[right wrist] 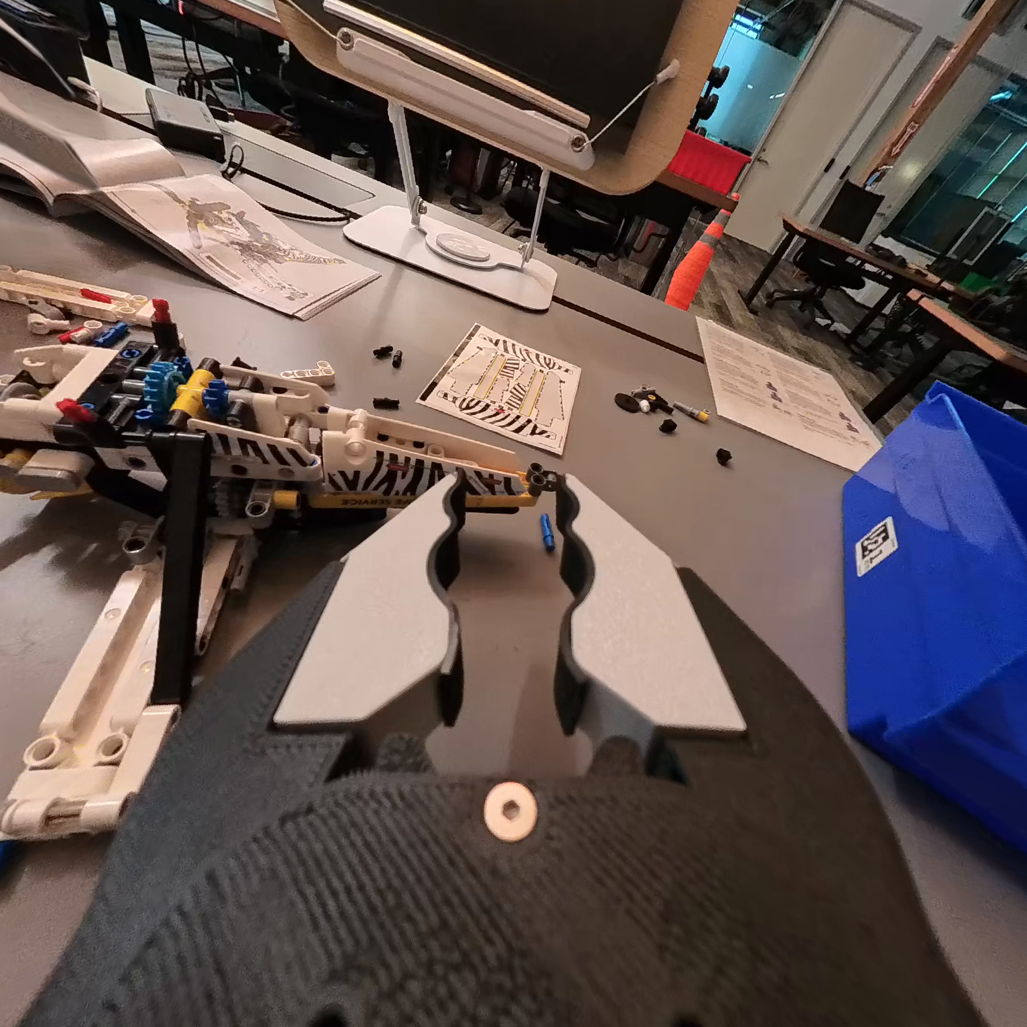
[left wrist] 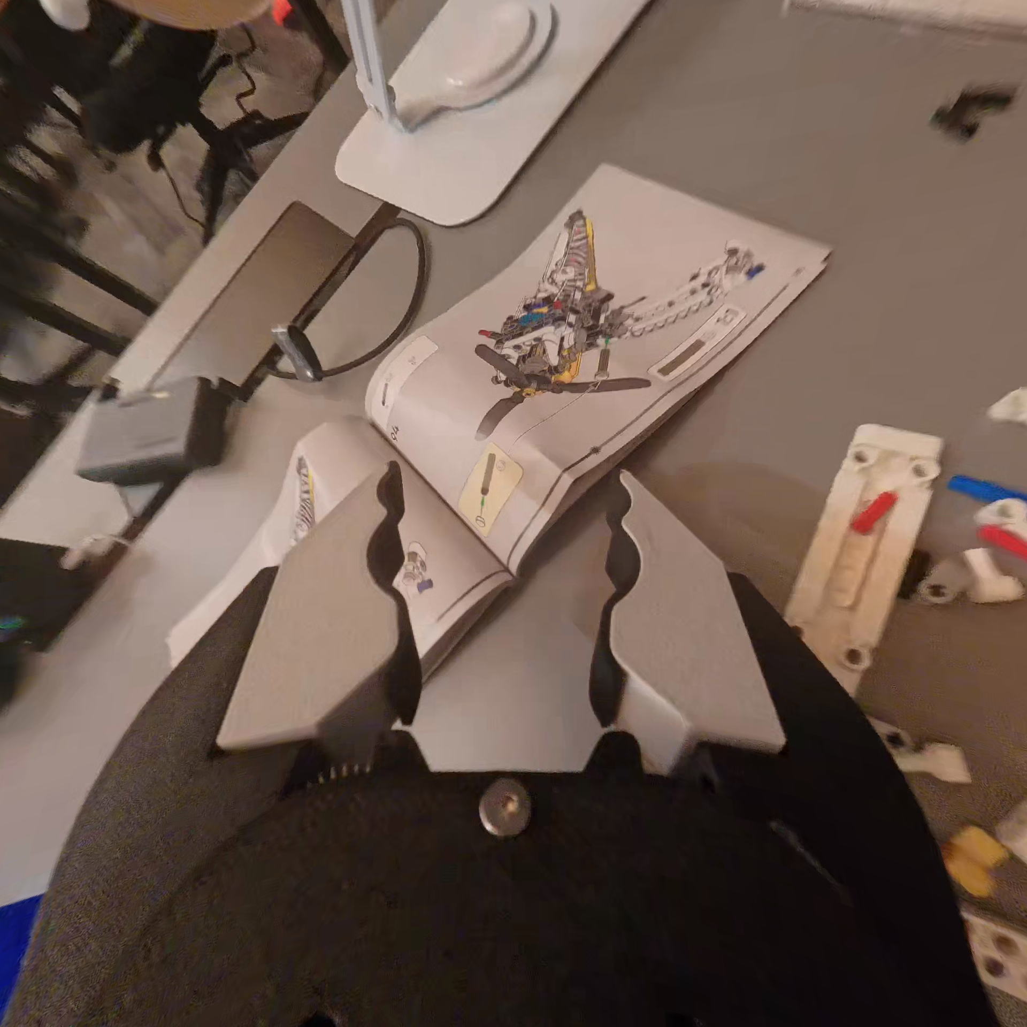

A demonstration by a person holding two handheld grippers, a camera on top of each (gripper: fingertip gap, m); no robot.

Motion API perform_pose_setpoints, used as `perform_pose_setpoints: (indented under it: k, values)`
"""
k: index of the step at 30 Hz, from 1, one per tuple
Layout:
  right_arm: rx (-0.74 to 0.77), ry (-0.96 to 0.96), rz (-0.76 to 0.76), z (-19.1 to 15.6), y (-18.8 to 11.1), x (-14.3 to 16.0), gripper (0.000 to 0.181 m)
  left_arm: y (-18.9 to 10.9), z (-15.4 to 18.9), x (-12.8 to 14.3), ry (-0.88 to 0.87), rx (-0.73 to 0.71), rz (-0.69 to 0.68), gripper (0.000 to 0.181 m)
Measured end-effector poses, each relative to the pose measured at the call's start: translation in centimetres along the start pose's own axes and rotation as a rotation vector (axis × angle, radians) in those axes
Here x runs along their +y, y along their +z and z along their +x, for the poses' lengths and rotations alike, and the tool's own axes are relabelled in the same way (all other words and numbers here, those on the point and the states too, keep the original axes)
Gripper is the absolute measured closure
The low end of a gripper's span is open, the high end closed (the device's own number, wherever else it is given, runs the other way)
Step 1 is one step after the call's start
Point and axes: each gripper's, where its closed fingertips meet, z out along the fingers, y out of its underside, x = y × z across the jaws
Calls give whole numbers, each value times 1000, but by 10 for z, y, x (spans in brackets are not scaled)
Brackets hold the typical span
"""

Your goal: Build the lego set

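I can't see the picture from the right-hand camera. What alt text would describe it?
An open two-finger tool, holding nothing, points at a half-built zebra-striped Lego model lying on a grey table. A small blue pin lies between its tips, a sticker sheet and instruction booklet lie beyond, and a blue bin sits at right.

White monitor stand (right wrist: 472, 261) on grey desk (right wrist: 639, 344); orange cone (right wrist: 697, 267) beyond; black adapter (right wrist: 183, 125).

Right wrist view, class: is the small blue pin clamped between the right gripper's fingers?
No. The blue pin lies loose on the grey table, and the right gripper is open with nothing between its fingers.
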Motion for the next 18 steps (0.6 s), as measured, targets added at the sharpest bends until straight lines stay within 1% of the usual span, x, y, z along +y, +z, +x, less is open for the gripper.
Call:
perform_pose_setpoints:
  k: [1,3,5,7,8,10,11,14,16,18]
  values:
    - [0,1,2,0,0,0,150,4,0,1,39,-25,-17,109]
    - [-1,5,6,0,-1,-1,151,8,-1,-1,58,-45,-30,117]
    - [-3,8,8,1,-1,-1,151,7,-7,-6,33,-68,-11,127]
    - [-6,11,8,1,-1,-1,151,4,-14,-9,0,-87,9,130]
    - [-6,11,7,1,-1,-1,152,1,-22,-10,-22,-122,15,130]
    - [-8,11,3,0,0,0,152,-5,-47,-5,-84,-239,18,137]
    - [-9,10,1,0,0,0,153,-9,-61,2,-132,-298,3,135]
    - [-9,9,1,0,0,0,153,-18,-90,30,-329,-388,-44,126]
    - [-8,10,1,0,0,0,153,-28,-99,44,-454,-403,-27,118]
    - [-9,11,-3,0,0,0,154,-43,-105,49,-547,-419,29,114]
